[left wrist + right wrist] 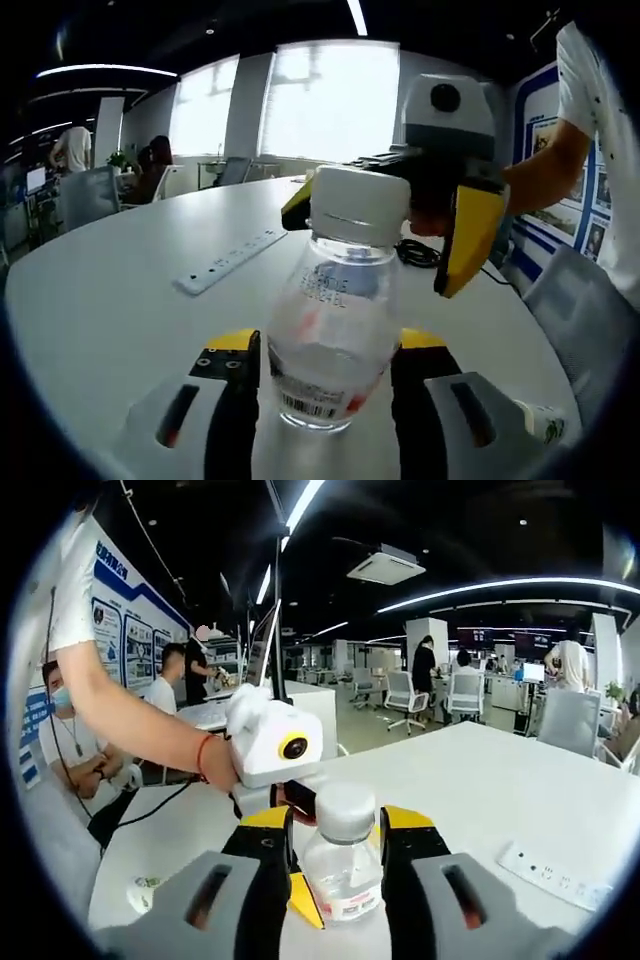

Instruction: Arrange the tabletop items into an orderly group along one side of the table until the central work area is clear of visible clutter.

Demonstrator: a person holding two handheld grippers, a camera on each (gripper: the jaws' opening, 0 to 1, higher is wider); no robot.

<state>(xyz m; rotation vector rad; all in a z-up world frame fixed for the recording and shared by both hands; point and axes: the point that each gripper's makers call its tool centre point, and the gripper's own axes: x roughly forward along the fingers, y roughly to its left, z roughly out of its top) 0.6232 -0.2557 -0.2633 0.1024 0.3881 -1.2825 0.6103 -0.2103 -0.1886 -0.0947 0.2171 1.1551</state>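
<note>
A: Report the left tongs [330,365].

B: The left tongs are standing partly open around the lower body of a clear plastic bottle [335,320]. Its two black jaws are flanking the bottle closely on either side; actual contact cannot be confirmed.

A: And the right tongs [335,845]?

B: The right tongs are meeting the same bottle from the opposite side. In the left gripper view, its yellow-tipped jaws are sitting either side of the white cap [358,205]. The jaws are spread about as wide as the bottle; whether they are squeezing it cannot be confirmed.

A: Position of the bottle?

B: The bottle is standing upright on the white desk [110,310], directly between both tongs.

A: Anything else nearby?

B: A white power strip [232,260] is lying flat on the desk, beyond the left tongs and off to their left side. A black cable [418,252] is resting behind the bottle.
</note>
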